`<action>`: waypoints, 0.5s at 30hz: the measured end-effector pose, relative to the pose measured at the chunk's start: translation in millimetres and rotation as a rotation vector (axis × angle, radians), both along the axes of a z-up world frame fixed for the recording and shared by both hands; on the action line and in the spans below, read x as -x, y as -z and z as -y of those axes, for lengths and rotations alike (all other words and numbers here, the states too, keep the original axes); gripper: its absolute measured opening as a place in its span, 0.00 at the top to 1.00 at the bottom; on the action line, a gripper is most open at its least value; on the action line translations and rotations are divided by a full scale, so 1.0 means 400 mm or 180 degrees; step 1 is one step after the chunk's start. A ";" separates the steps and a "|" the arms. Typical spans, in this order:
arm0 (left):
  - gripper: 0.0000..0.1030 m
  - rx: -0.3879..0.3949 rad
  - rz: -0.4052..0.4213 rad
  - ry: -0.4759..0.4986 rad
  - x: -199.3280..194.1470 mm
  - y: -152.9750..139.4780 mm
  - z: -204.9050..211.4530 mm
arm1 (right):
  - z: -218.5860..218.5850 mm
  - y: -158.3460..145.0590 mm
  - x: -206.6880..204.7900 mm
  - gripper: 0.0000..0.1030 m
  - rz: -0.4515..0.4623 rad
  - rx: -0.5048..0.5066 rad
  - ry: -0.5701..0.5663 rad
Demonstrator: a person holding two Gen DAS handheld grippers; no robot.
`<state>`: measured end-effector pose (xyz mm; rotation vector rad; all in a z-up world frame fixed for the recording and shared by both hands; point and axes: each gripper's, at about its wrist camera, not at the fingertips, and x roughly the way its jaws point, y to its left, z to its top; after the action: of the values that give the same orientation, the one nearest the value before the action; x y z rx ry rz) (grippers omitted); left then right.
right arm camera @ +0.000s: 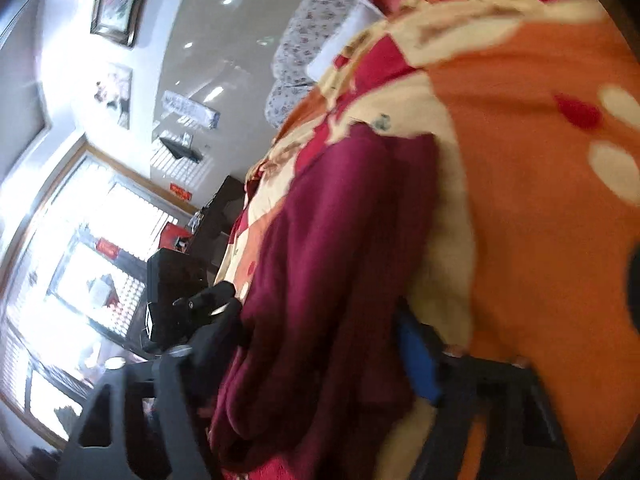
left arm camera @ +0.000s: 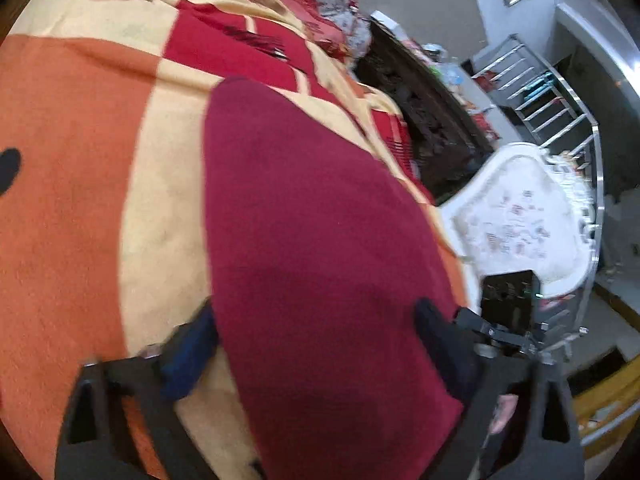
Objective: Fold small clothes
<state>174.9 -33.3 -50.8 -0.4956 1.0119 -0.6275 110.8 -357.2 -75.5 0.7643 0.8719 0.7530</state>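
A dark red garment [left arm camera: 320, 248] lies on a bed covered by an orange, cream and red blanket [left arm camera: 72, 200]. In the left wrist view my left gripper [left arm camera: 316, 344] is open, its two fingers straddling the near end of the flat garment. In the right wrist view the same garment [right arm camera: 340, 260] is bunched in folds. My right gripper [right arm camera: 320, 336] is open with the cloth lying between its fingers. A blue pad shows on one finger [right arm camera: 420, 360] in the right wrist view, and on one in the left wrist view [left arm camera: 188, 360].
Beyond the bed's edge stand a white ornate chair [left arm camera: 516, 216], a dark carved cabinet [left arm camera: 432, 120] and a metal rack [left arm camera: 552, 92]. Floral pillows [right arm camera: 312, 52] lie at the head of the bed. Bright windows [right arm camera: 100, 260] are at the left of the right wrist view.
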 end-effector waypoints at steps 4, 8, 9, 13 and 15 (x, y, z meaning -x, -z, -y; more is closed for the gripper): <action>0.43 0.0049 0.0006 -0.0201 0.011 0.004 -0.013 | -0.022 -0.002 -0.011 0.35 -0.0007 0.0220 -0.0006; 0.58 0.0061 0.0131 -0.0301 0.038 -0.009 -0.014 | -0.027 0.001 -0.008 0.46 0.0079 0.0258 0.0022; 0.60 0.0005 0.0195 -0.0316 0.047 -0.017 -0.009 | -0.028 -0.005 0.000 0.49 0.0116 0.0294 0.0049; 0.65 -0.0011 0.0409 -0.0337 0.079 -0.061 -0.015 | -0.044 -0.057 0.033 0.57 0.0323 0.0500 0.0109; 0.65 -0.0006 0.0537 -0.0355 0.095 -0.097 -0.030 | -0.055 -0.095 0.044 0.57 0.0413 0.0586 0.0127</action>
<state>137.1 -21.2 -11.9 -0.4856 0.8197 -0.5588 93.1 -335.0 -37.5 0.5620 0.7941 0.6692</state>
